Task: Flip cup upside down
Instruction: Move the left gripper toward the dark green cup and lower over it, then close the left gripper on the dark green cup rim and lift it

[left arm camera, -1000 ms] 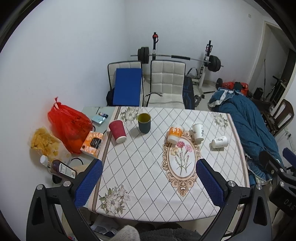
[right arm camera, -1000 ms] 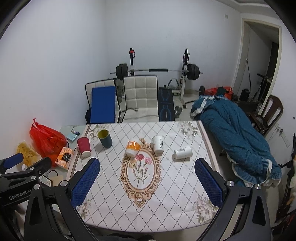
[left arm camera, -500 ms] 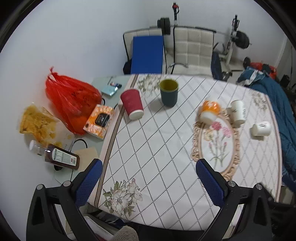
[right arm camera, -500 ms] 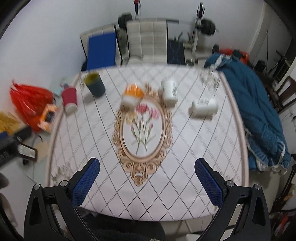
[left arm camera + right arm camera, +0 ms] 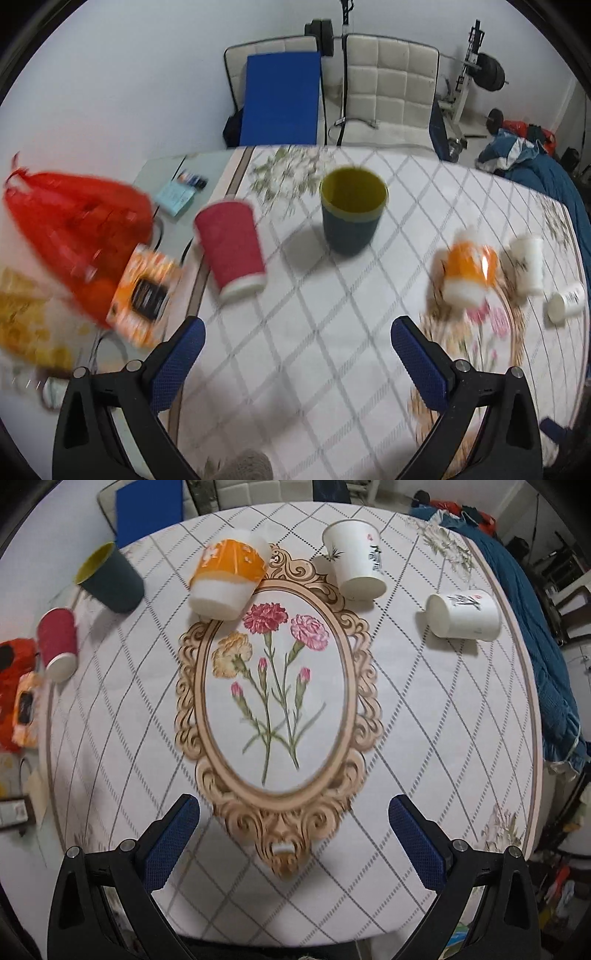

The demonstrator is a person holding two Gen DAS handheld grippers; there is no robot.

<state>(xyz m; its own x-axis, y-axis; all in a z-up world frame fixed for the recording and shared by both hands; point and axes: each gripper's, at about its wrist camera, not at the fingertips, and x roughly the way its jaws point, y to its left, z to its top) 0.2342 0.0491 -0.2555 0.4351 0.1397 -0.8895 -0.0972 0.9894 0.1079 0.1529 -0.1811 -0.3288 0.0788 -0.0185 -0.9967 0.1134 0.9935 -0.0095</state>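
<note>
Several cups stand on the patterned tablecloth [image 5: 424, 709]. A dark cup with a yellow inside [image 5: 352, 210] stands mouth up; it also shows in the right wrist view [image 5: 110, 578]. A red paper cup [image 5: 231, 245] [image 5: 57, 644], an orange and white cup [image 5: 467, 271] [image 5: 227, 578] and a white cup [image 5: 356, 559] [image 5: 528, 264] stand mouth down. Another white cup [image 5: 463, 614] [image 5: 565, 304] lies on its side. My left gripper [image 5: 295, 341] is open and empty, above the table short of the dark cup. My right gripper [image 5: 293, 823] is open and empty over the oval flower print.
A red plastic bag [image 5: 77, 229], an orange box [image 5: 146, 291] and a snack bag [image 5: 26, 321] lie left of the table. Two chairs [image 5: 388, 96] and a barbell rack [image 5: 476, 70] stand behind. A blue quilt [image 5: 535, 609] lies along the right edge.
Both grippers have moved forward and lower over the table, so the cups look larger. The left one has closed in on the dark and red cups. Both stay open.
</note>
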